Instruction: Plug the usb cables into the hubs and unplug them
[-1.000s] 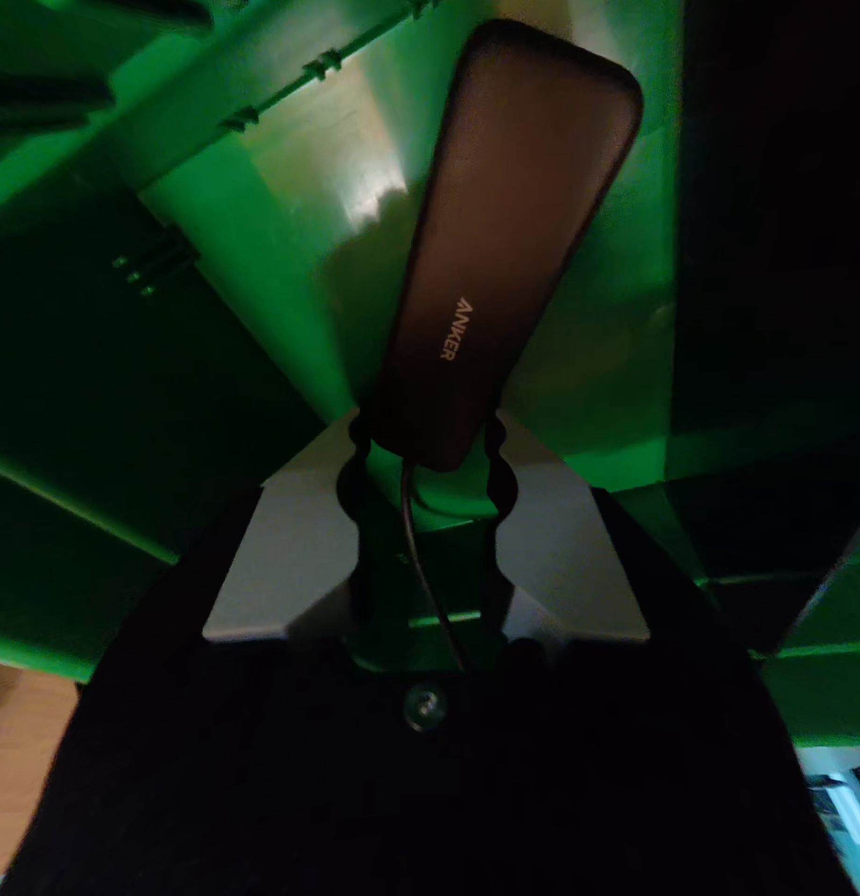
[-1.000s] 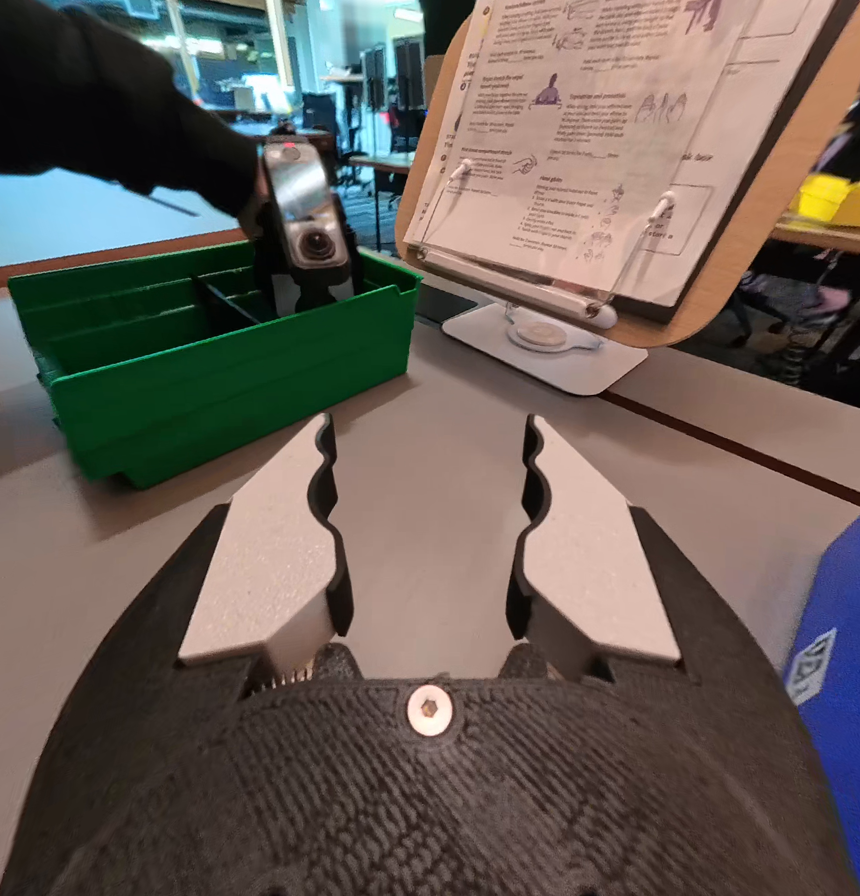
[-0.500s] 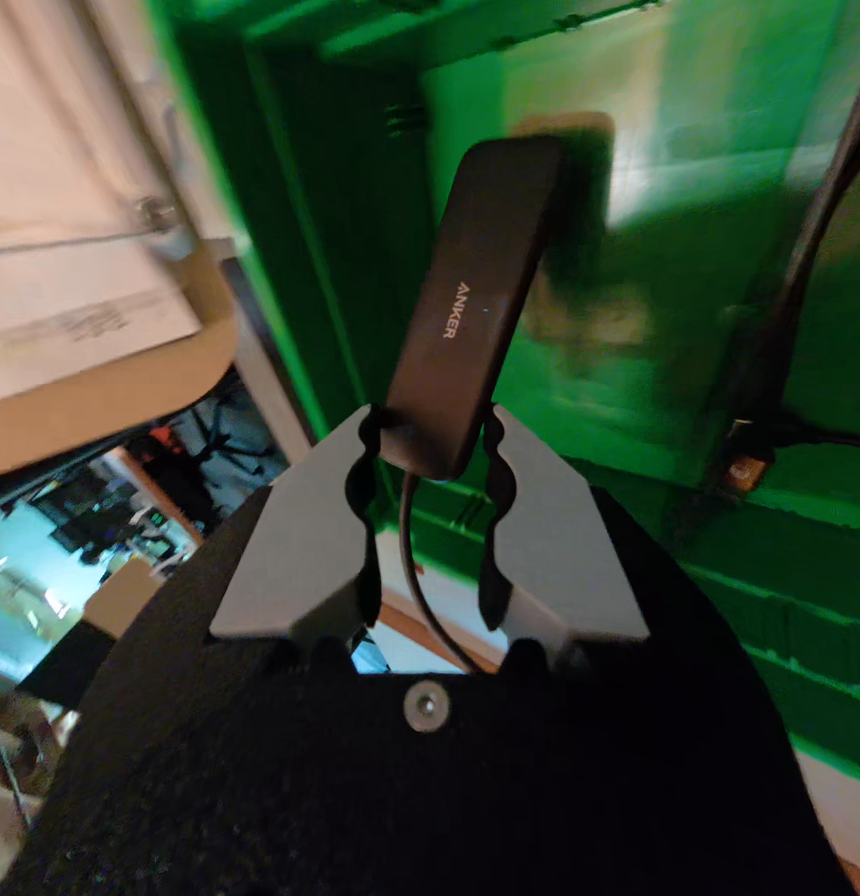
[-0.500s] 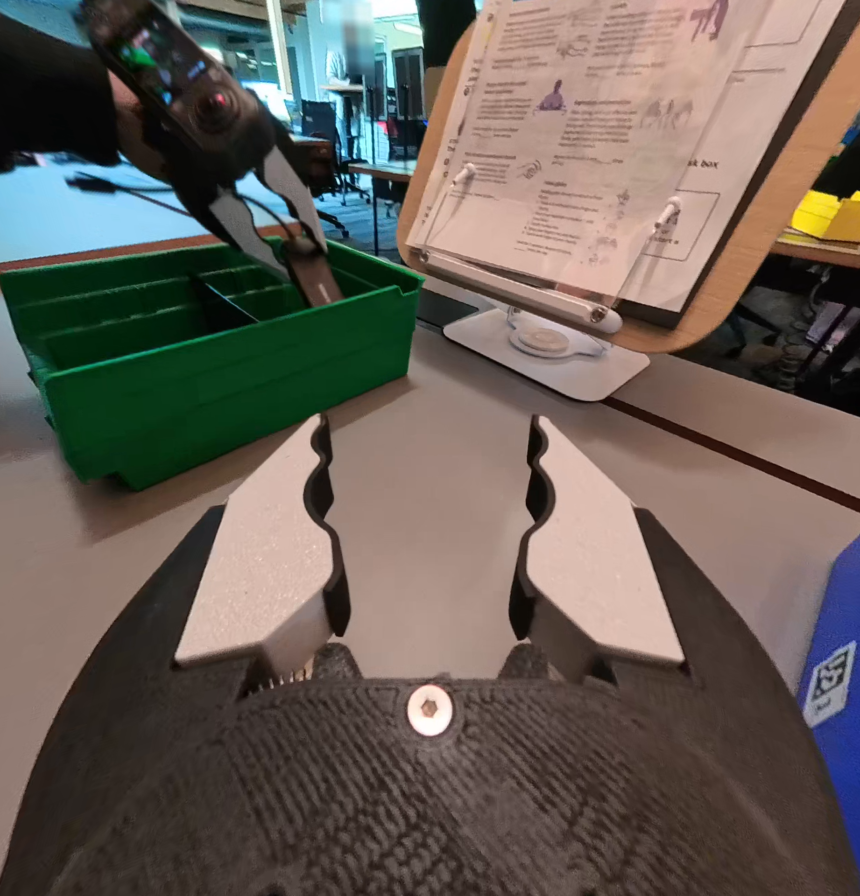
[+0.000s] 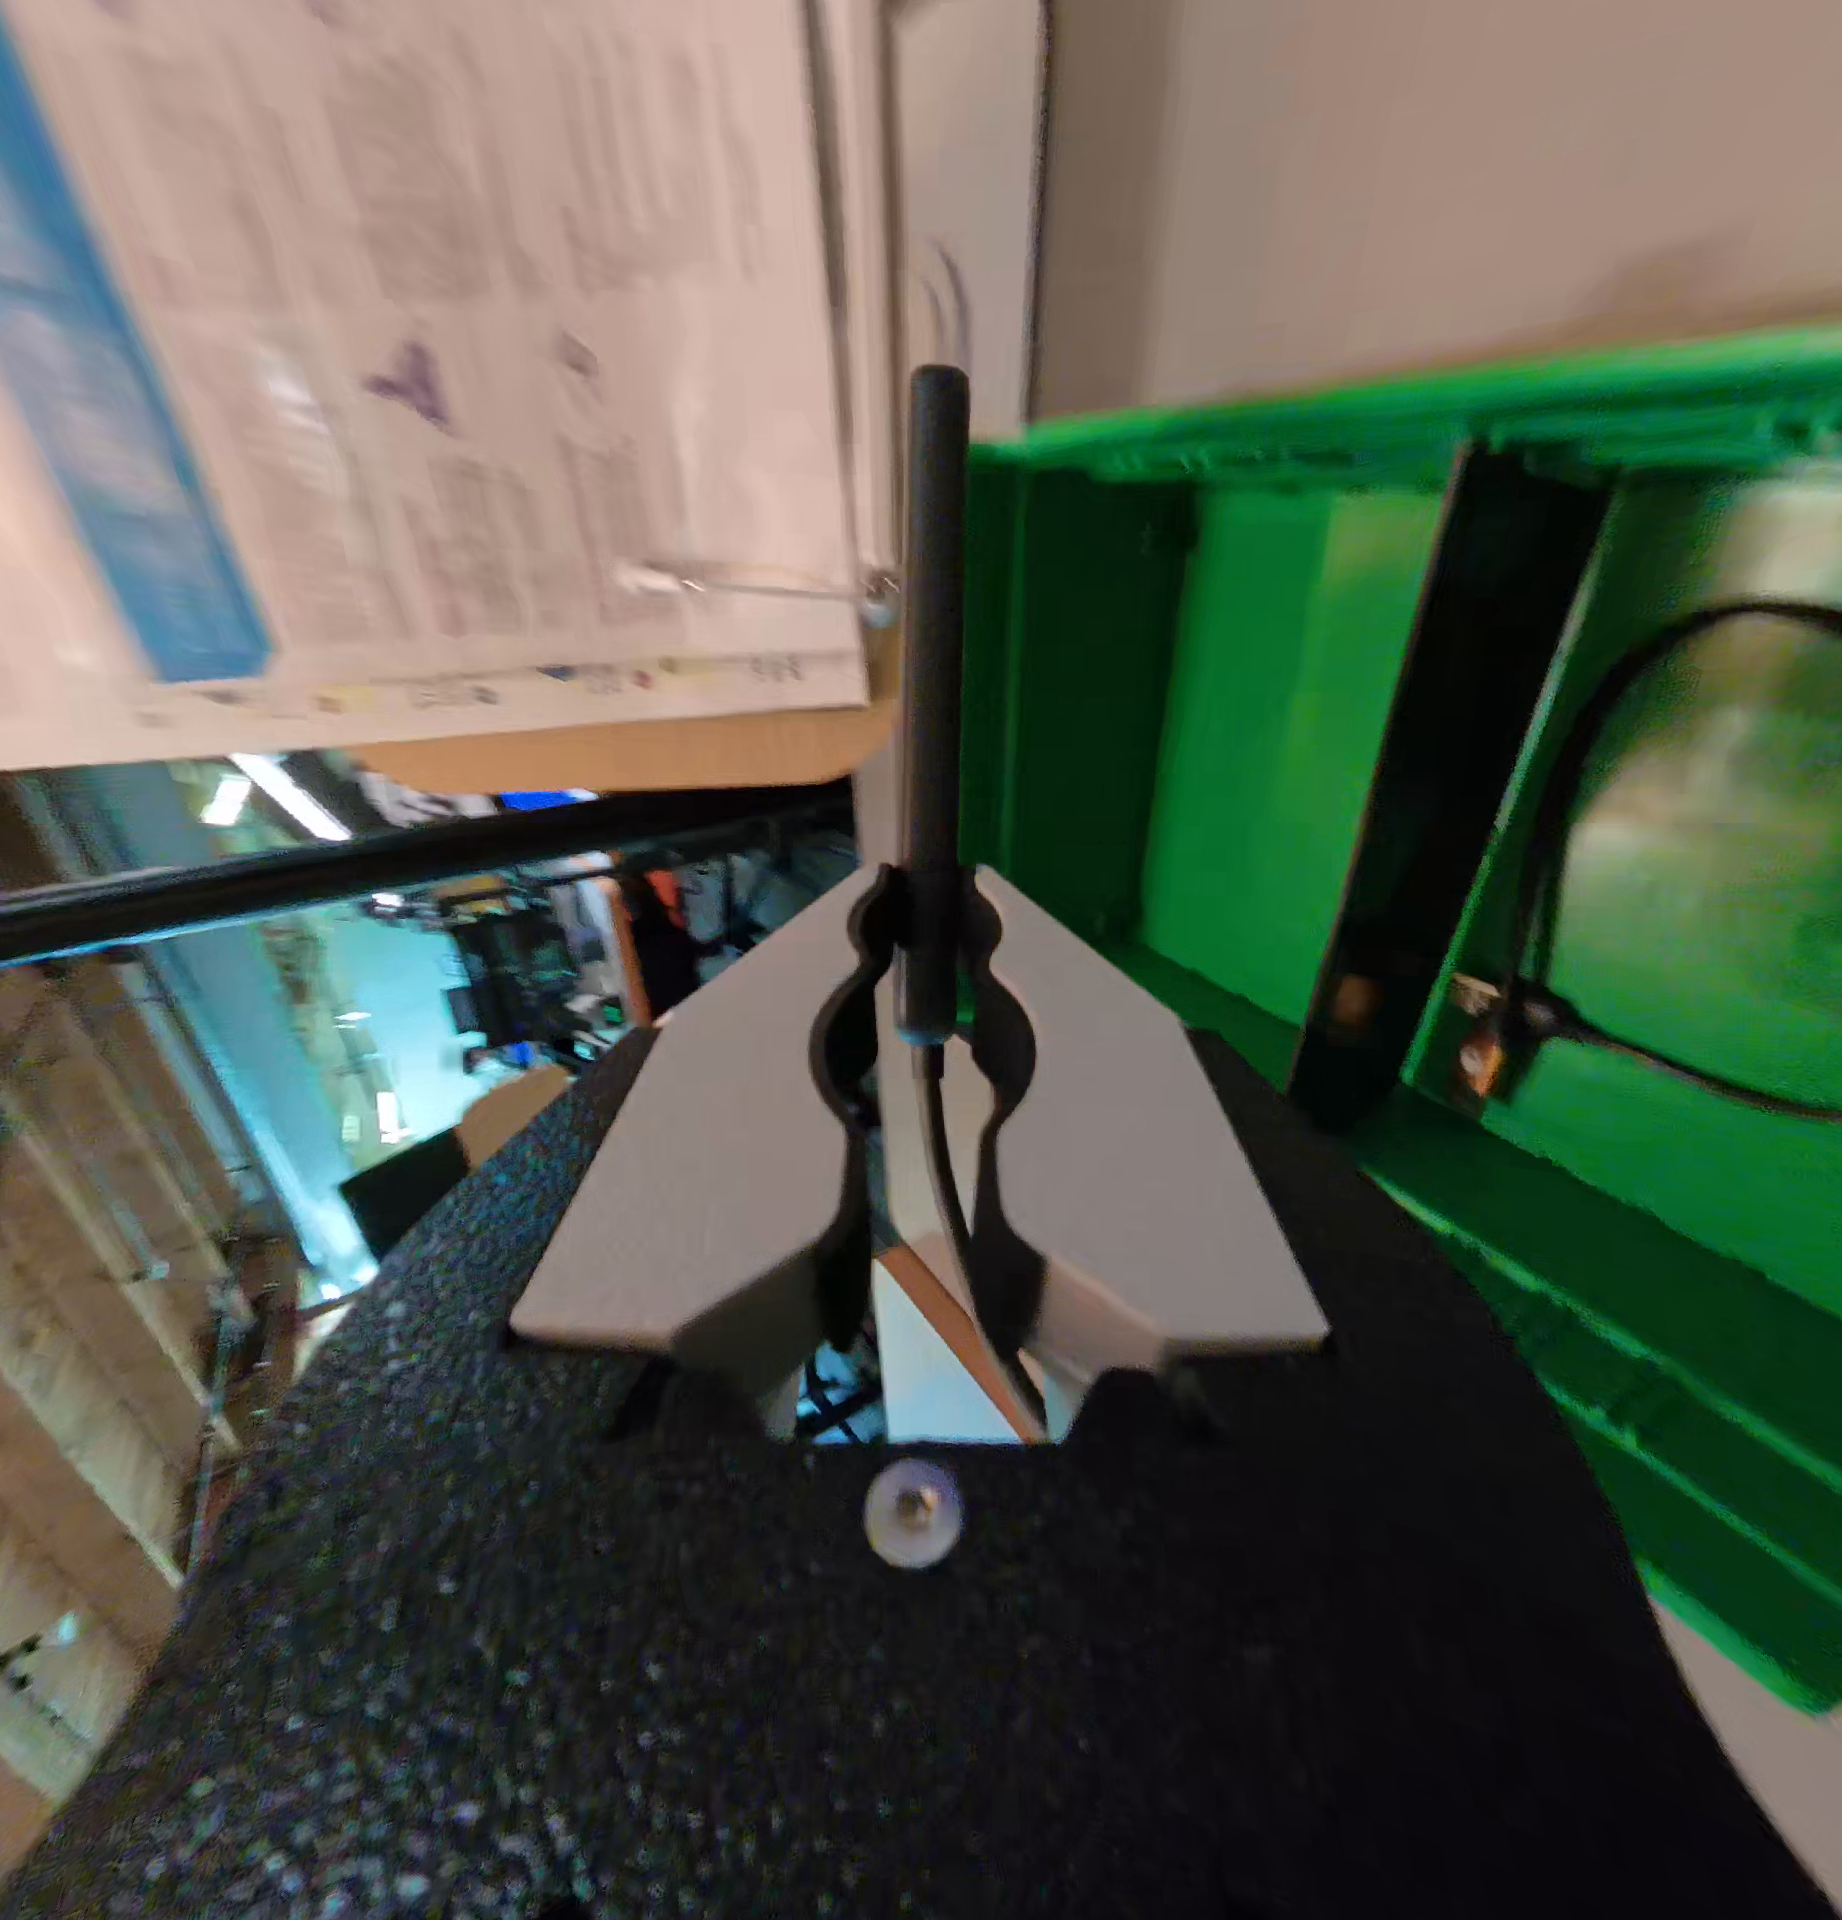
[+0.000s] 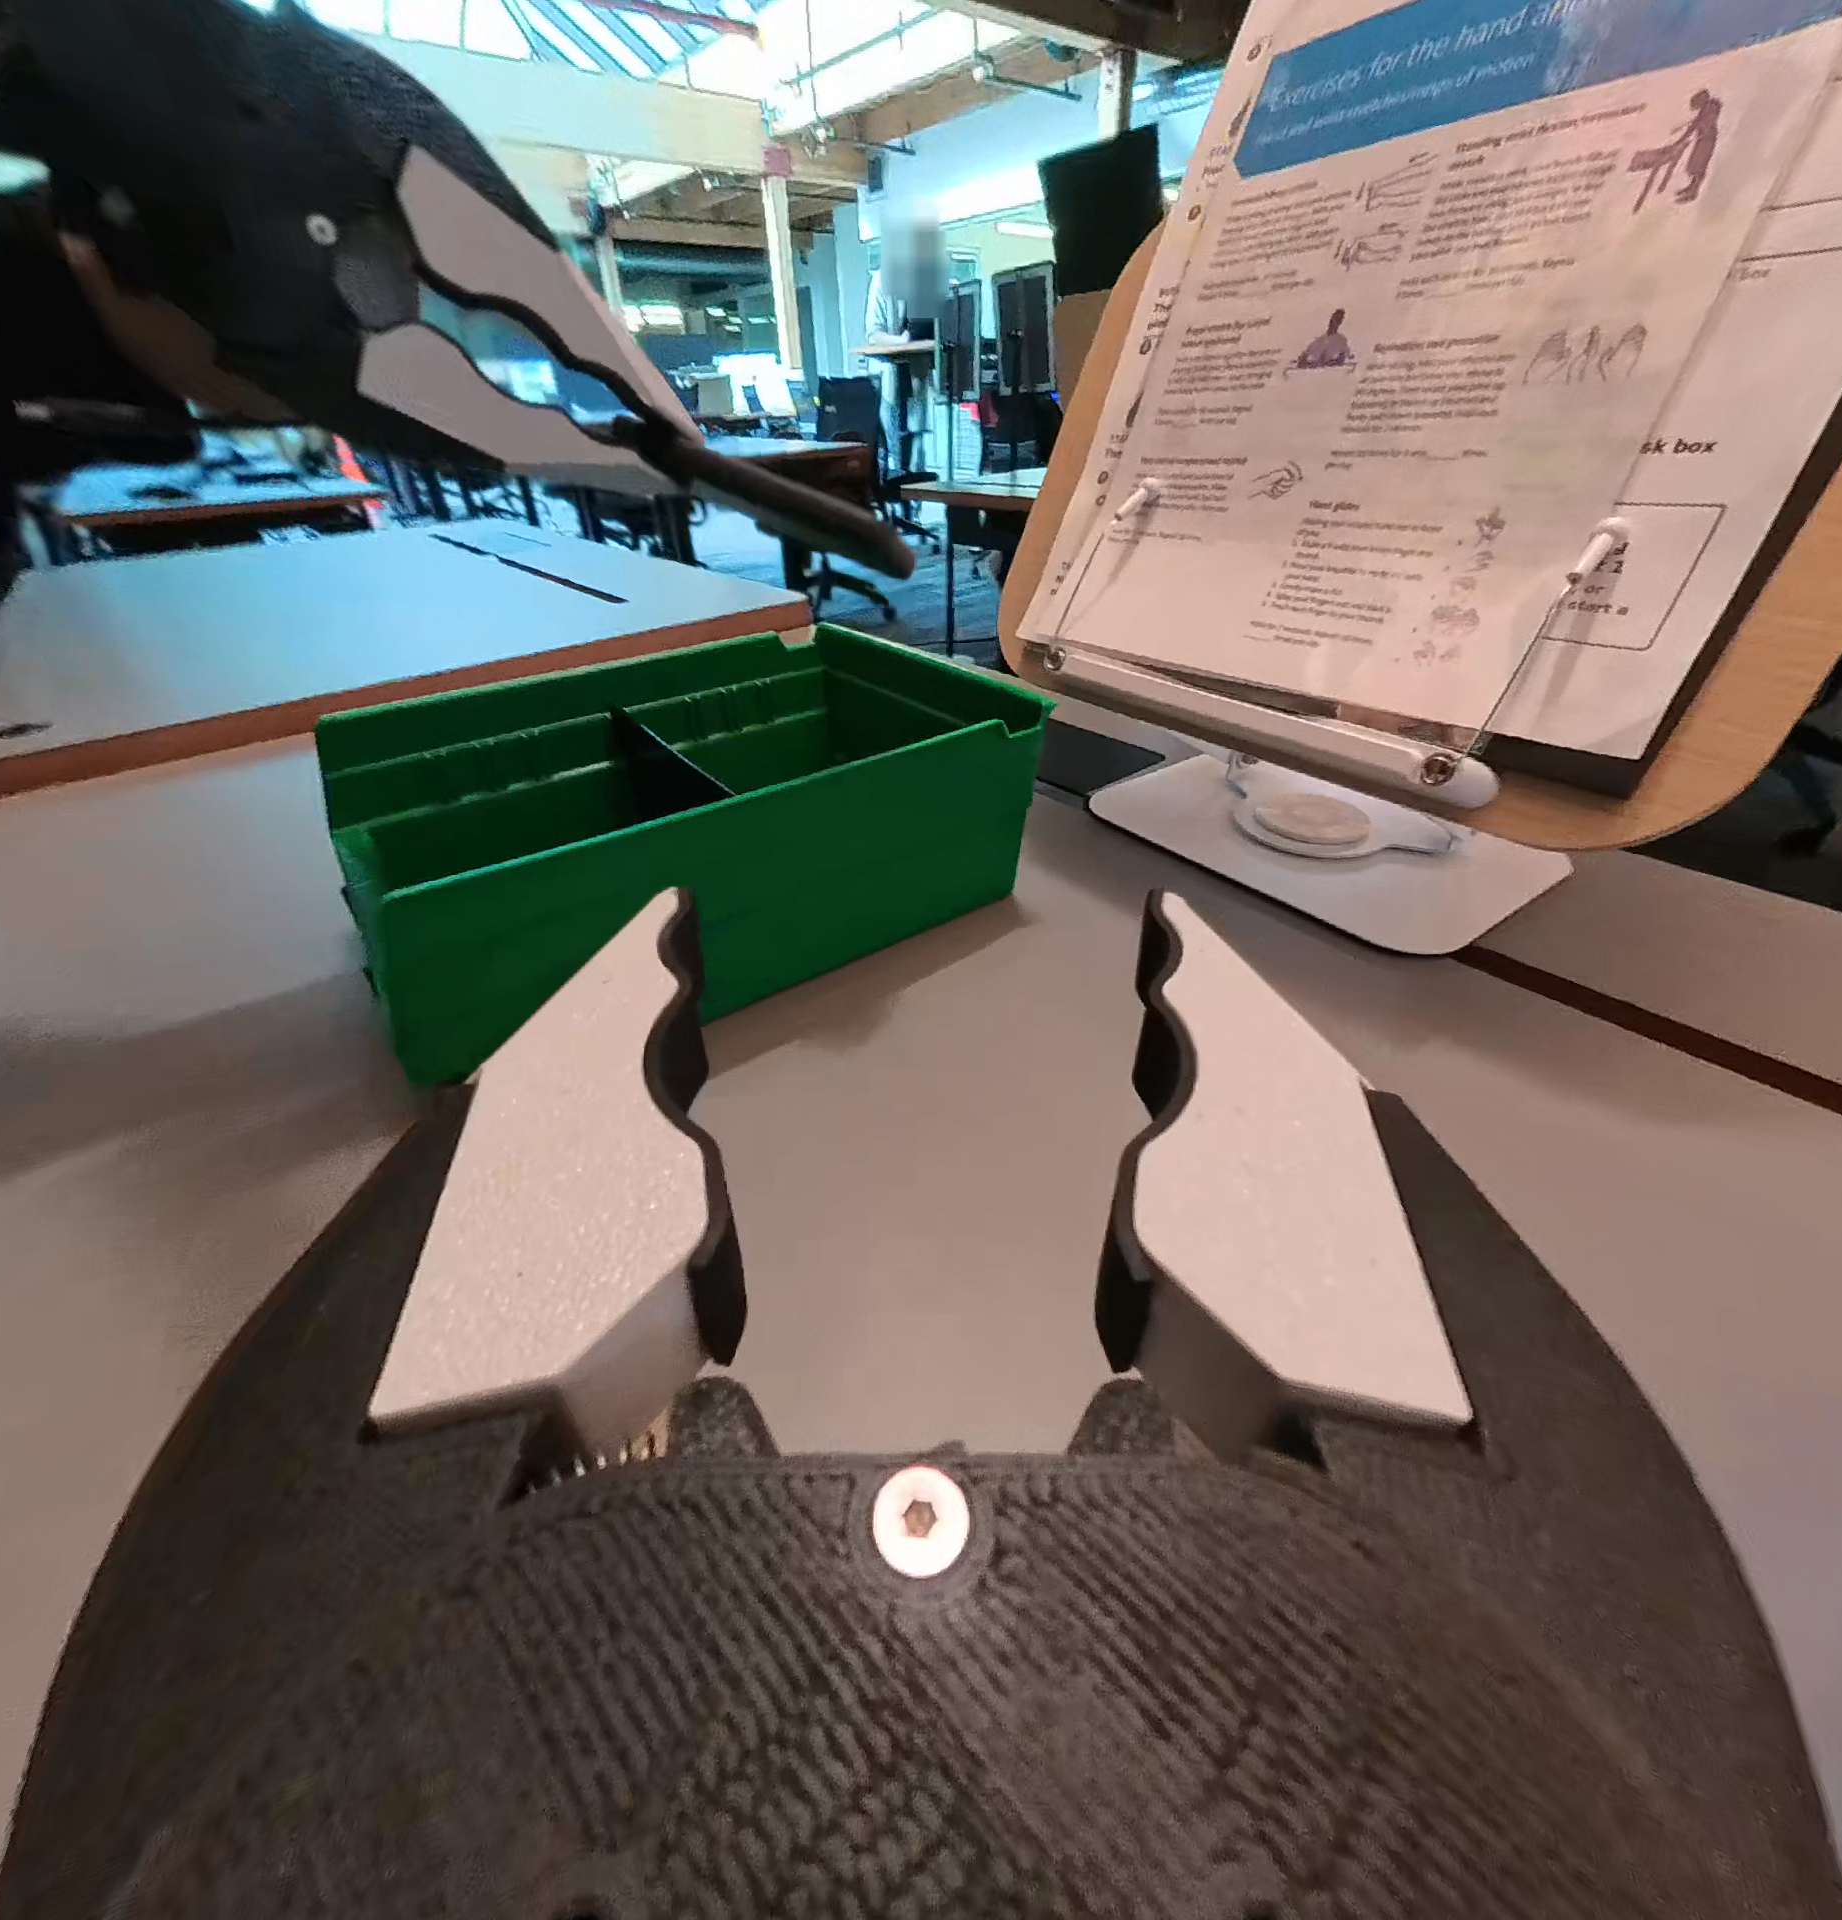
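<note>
Table (image 6: 896,1195) bare before right tool (image 6: 922,997); bin (image 6: 688,862) beyond.

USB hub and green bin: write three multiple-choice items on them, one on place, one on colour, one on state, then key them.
1. Where is the USB hub?
A. inside the bin
B. in the air above the bin
C. on the table

2. What colour is the divider in the green bin?
A. black
B. white
C. yellow

3. How is the right claw?
A. shut on a cable
B. shut on nothing
C. open and empty

Key: B, the left claw holds it over the bin; A, a dark panel splits the bin; C, bare table shows between its fingers.
</note>
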Action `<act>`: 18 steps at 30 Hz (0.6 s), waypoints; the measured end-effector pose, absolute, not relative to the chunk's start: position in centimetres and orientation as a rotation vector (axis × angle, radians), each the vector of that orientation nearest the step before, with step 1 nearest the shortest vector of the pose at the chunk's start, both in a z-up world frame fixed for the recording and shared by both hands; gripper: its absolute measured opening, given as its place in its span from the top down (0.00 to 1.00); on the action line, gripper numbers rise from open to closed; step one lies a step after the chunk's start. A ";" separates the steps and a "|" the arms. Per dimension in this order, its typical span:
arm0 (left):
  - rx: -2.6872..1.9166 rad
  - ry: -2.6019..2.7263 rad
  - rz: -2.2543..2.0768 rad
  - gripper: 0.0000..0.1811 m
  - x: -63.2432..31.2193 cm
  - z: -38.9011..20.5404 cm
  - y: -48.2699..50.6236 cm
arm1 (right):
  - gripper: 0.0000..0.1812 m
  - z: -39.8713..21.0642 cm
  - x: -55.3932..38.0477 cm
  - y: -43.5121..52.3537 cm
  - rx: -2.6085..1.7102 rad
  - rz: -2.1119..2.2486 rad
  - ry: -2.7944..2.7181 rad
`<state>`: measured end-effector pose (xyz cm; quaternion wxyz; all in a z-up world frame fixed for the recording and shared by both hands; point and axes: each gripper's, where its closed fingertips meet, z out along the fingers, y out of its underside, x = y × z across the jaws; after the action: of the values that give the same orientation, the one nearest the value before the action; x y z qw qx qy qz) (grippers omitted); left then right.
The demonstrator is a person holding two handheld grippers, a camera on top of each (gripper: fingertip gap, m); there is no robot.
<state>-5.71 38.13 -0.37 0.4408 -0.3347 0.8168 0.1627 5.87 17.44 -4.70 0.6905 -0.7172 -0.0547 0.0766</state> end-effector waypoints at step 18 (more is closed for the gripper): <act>-0.150 1.329 0.692 0.95 -1.5 1.5 18.6 | 0.83 0.8 2.4 17.2 -1.049 1.292 0.302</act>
<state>-1.51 18.63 1.53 0.7297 -0.0683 0.6034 0.3141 2.35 17.19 0.84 0.6631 -0.4642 0.1336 0.5718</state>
